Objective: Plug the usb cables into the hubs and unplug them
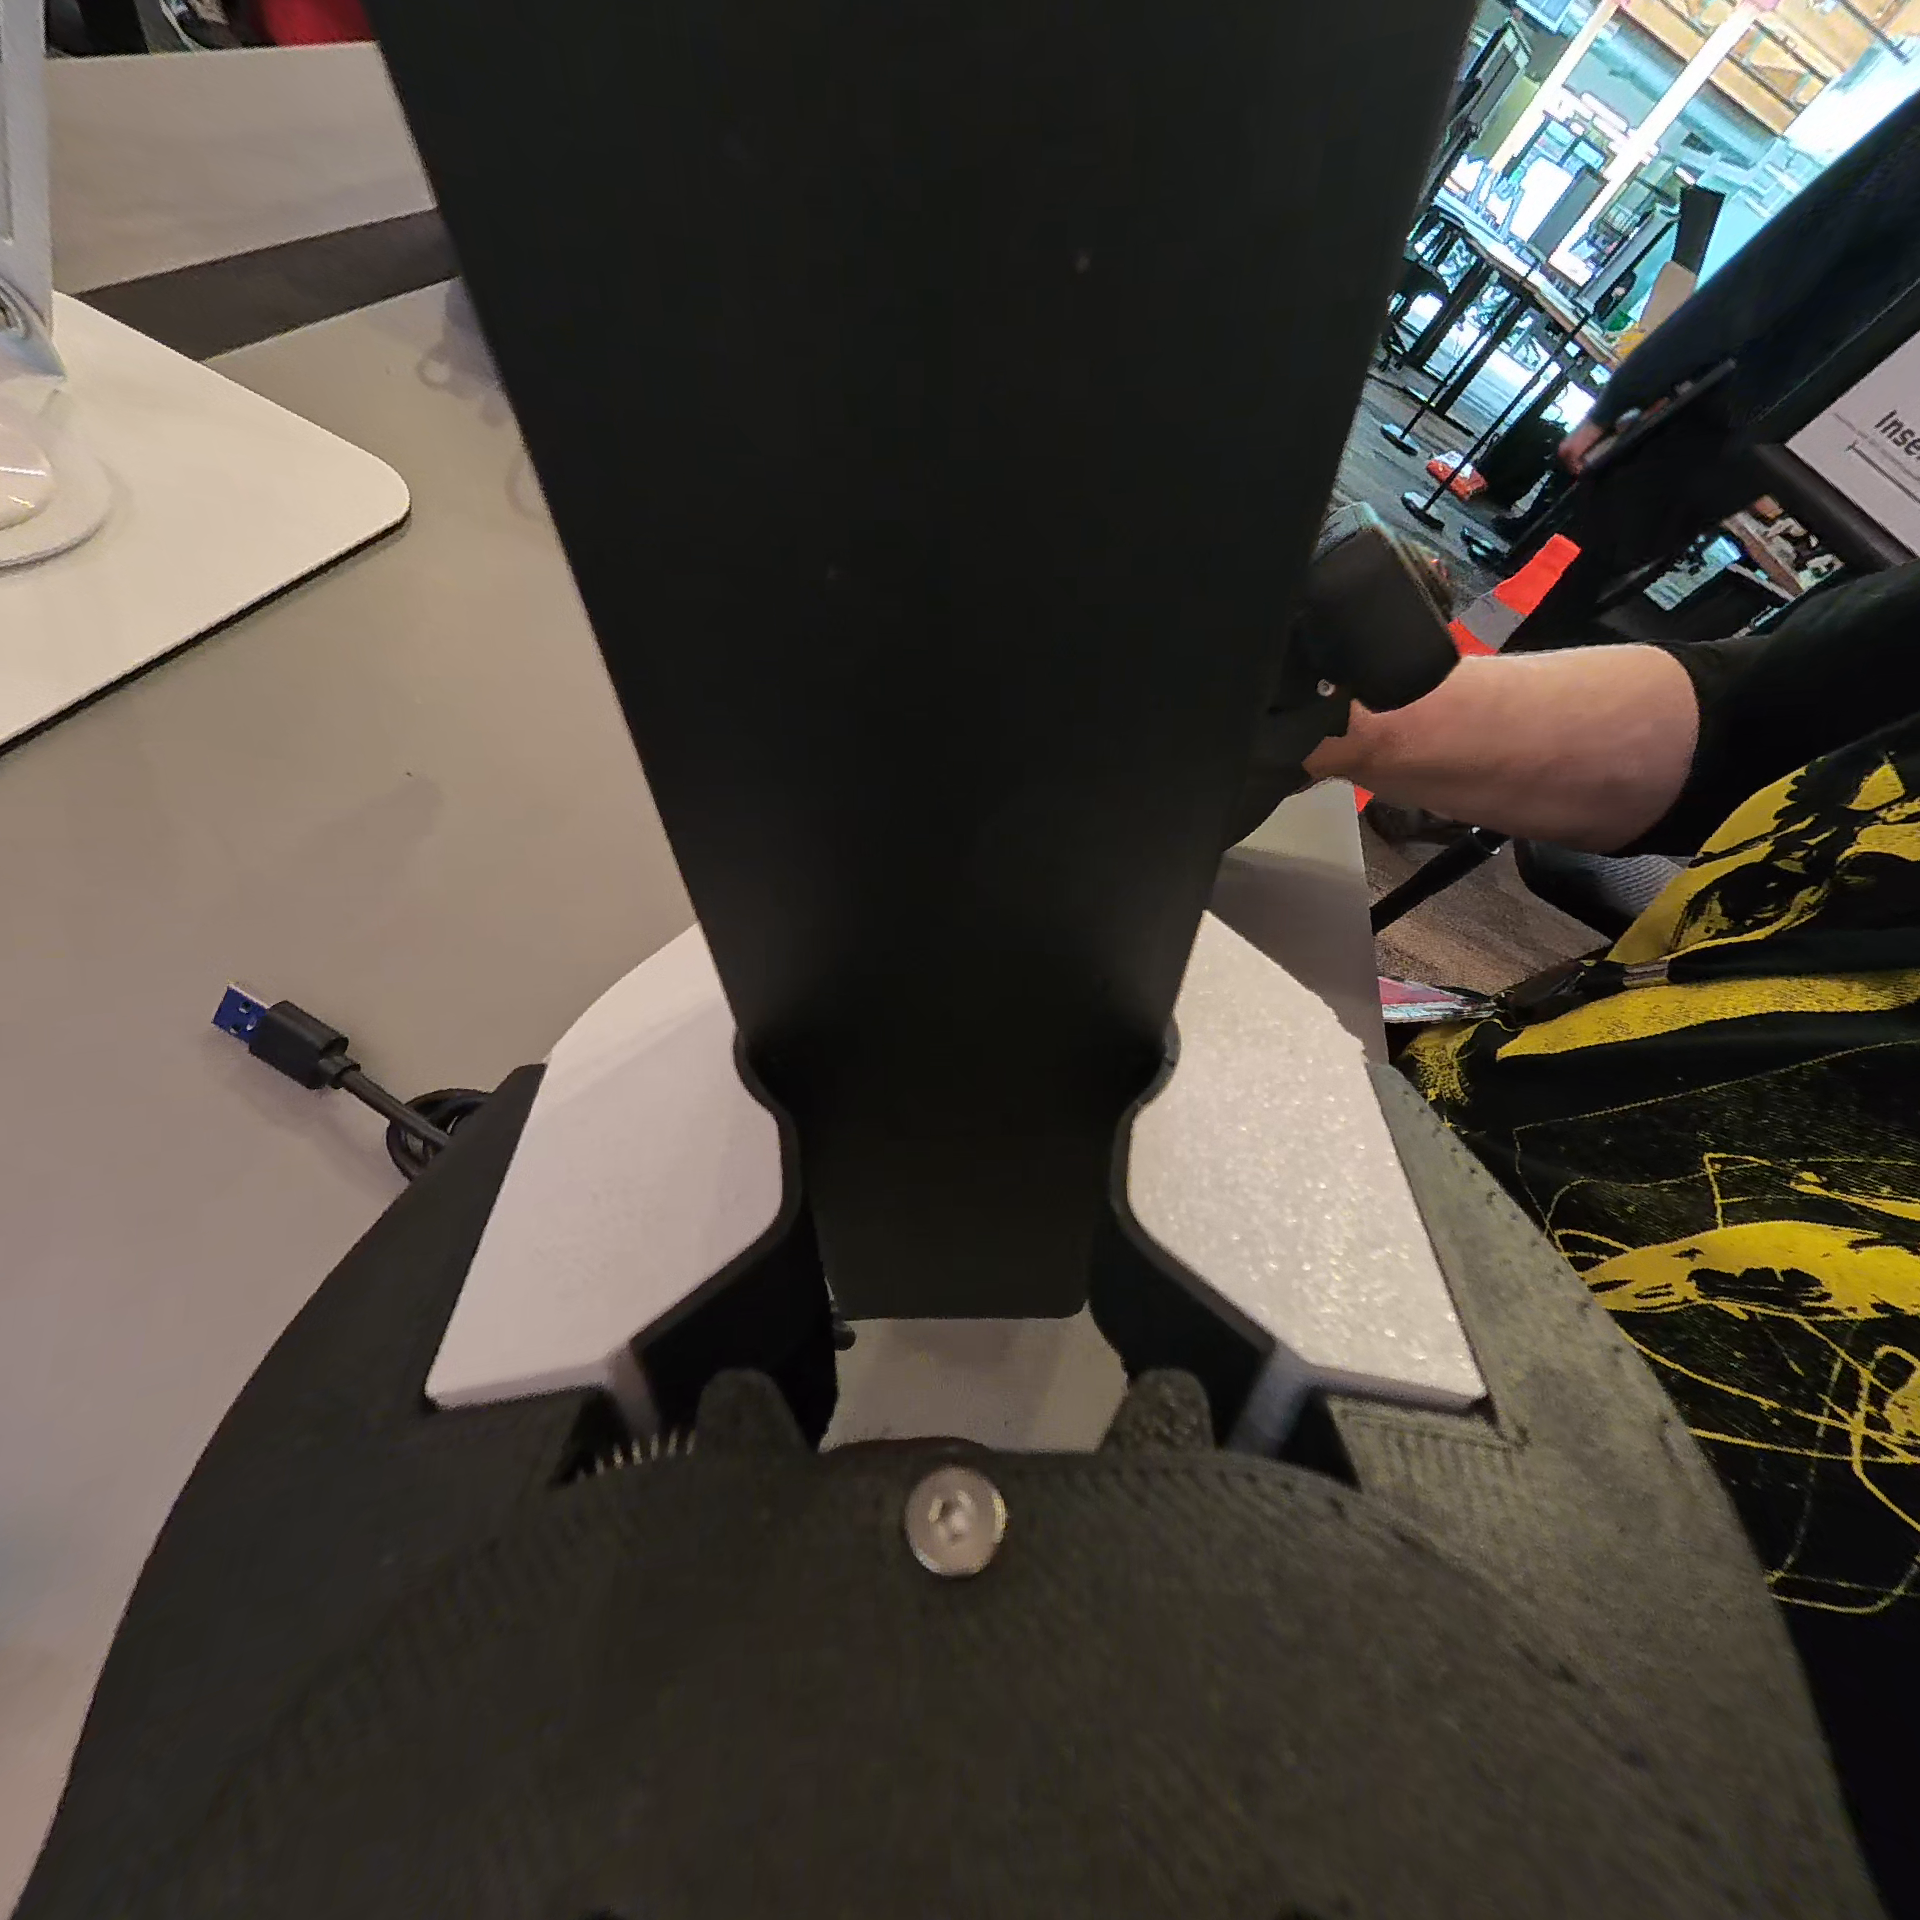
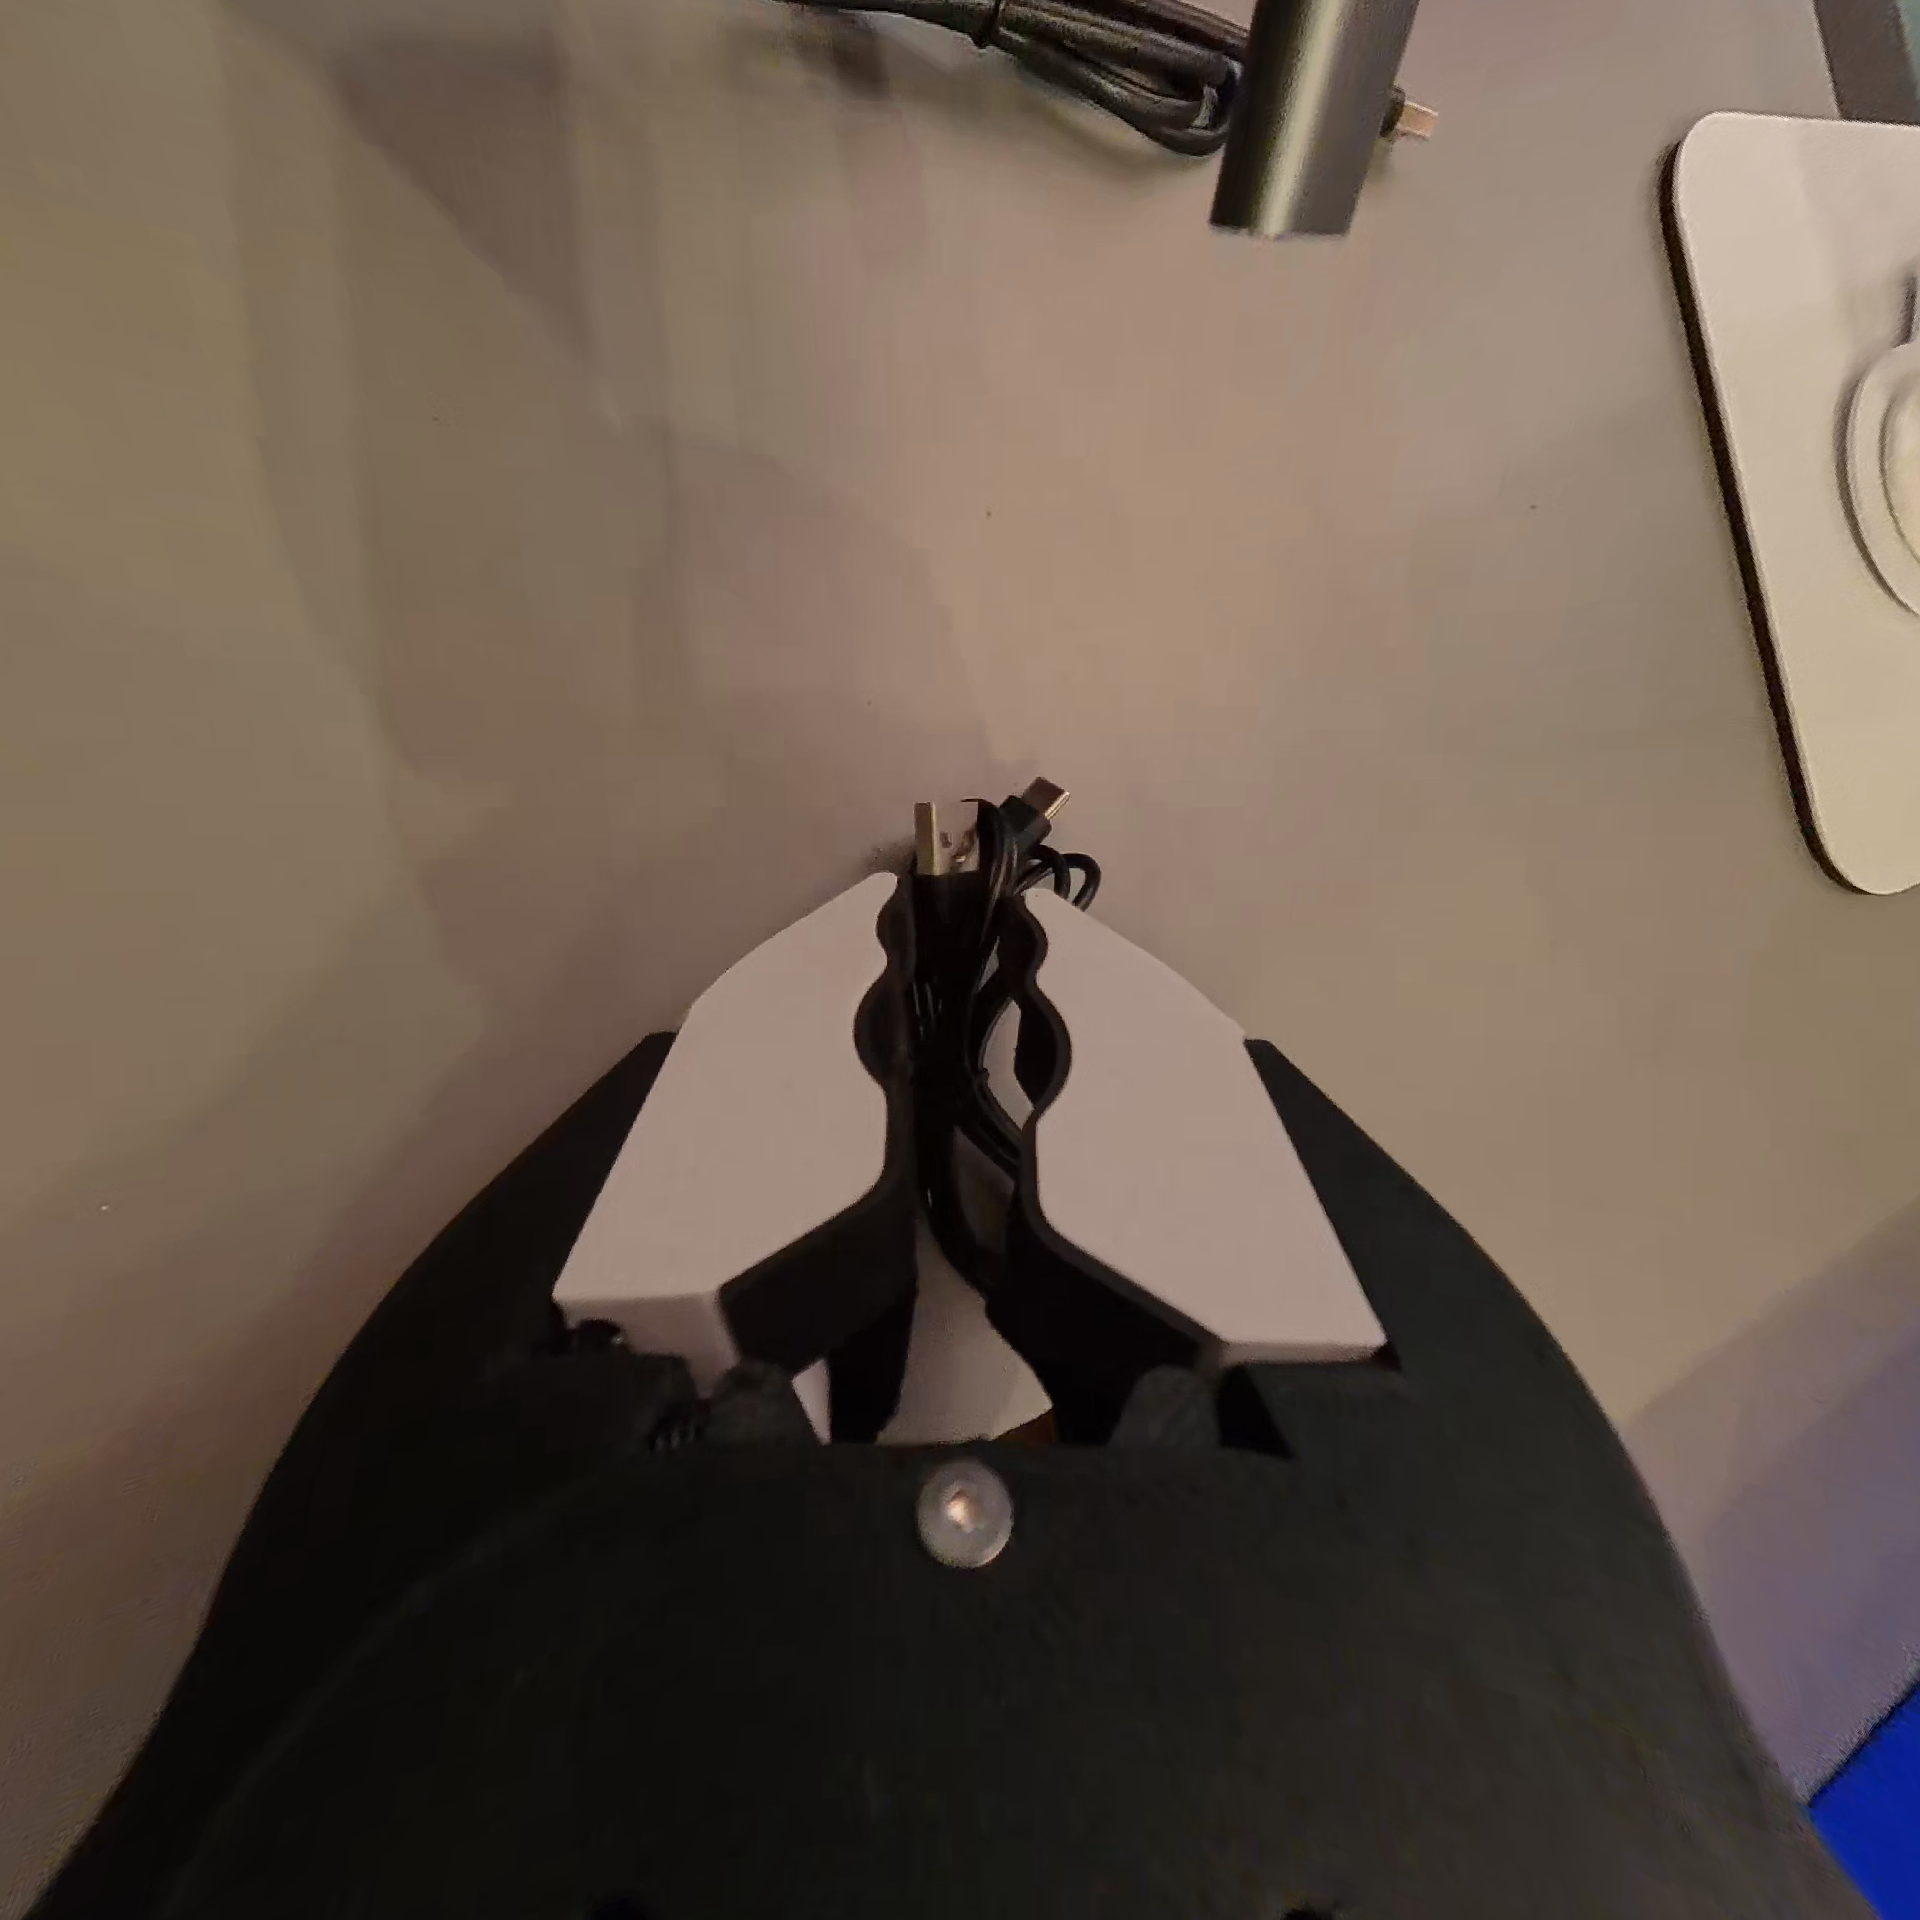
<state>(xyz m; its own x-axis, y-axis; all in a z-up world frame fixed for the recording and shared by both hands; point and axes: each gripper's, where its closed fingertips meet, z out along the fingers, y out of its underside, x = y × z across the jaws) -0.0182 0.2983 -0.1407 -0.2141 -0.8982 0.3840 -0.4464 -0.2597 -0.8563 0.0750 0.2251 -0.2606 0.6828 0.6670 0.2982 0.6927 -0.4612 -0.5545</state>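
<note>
Grey table [image 2: 520, 520]: right tool [image 2: 961, 894] clamped on one bundled black cable [image 2: 951, 1039], left tool [image 1: 956, 1039] wide around one black slab [image 1: 935, 520].

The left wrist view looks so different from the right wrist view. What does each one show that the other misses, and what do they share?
Only the left view: a large black flat object standing between the wide-apart fingers of the left tool, a blue-tipped USB plug, and a person's forearm.

Only the right view: the right tool closed on a bundled black USB cable, and a grey hub.

Both: the grey table and a white stand base.
</note>
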